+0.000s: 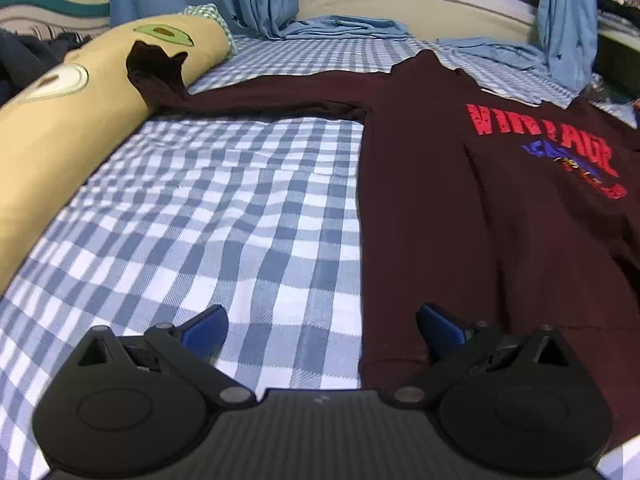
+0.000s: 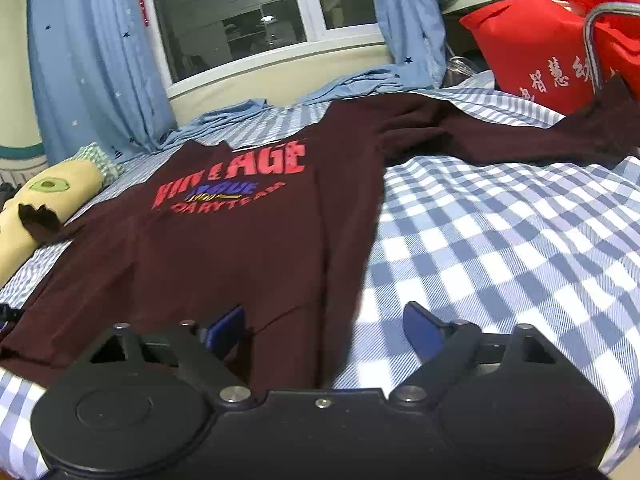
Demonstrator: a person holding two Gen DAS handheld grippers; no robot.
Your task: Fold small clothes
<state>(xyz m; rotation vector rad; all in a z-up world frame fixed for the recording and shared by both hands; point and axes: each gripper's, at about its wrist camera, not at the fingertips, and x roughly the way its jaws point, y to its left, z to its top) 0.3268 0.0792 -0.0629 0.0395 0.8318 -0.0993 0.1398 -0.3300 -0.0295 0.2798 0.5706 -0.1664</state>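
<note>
One maroon sweatshirt (image 2: 248,248) lies flat on the checked bedsheet (image 1: 208,208), collar toward the window at top, sleeves spread sideways. Two claws, left gripper (image 1: 322,330) and right gripper (image 2: 324,330), both gape wide over its hem corners, empty.

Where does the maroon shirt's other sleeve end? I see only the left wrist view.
Observer: The far sleeve stretches toward a red bag beside the bed.
Operator: Is the right gripper near the shirt?
Observer: Yes. The right gripper is at the hem of the maroon shirt, jaws open, one finger over the cloth, the other over the checked sheet.
Operator: Can the print be read?
Observer: Its red top line seems to read VINTAGE.
</note>
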